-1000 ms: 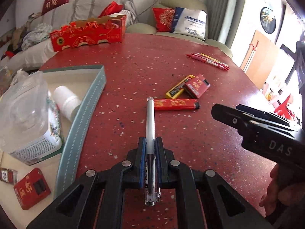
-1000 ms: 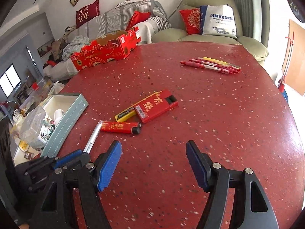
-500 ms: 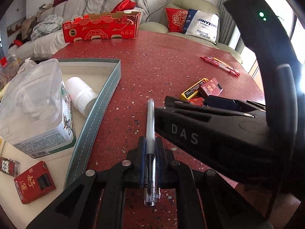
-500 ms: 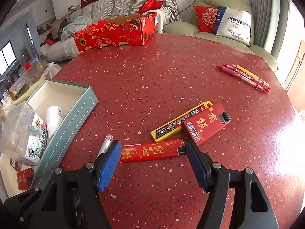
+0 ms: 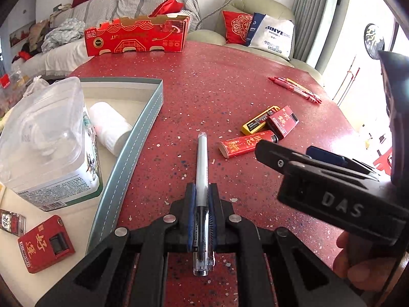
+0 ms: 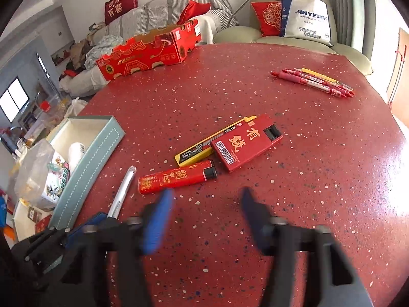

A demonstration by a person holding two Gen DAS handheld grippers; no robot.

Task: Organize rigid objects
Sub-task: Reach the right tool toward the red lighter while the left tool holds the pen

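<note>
A silver-capped pen (image 5: 202, 179) juts forward over the red speckled table (image 5: 230, 81), clamped between the blue pads of the left gripper (image 5: 202, 204), its clear barrel end sticking out behind the jaws. Just ahead and to the right lie a long red lighter (image 6: 176, 177), a yellow utility knife (image 6: 204, 145) and a flat red box (image 6: 246, 142), the three touching in a loose cluster. A teal-edged tray (image 5: 143, 133) sits close on the left, holding a clear-lidded tub (image 5: 48, 148) and a white bottle (image 5: 110, 128). Red and yellow pens (image 6: 314, 80) rest well apart, near the far edge. The right gripper (image 6: 207, 217), its jaws just widened, hovers empty short of the lighter, nothing between its blurred pads.
</note>
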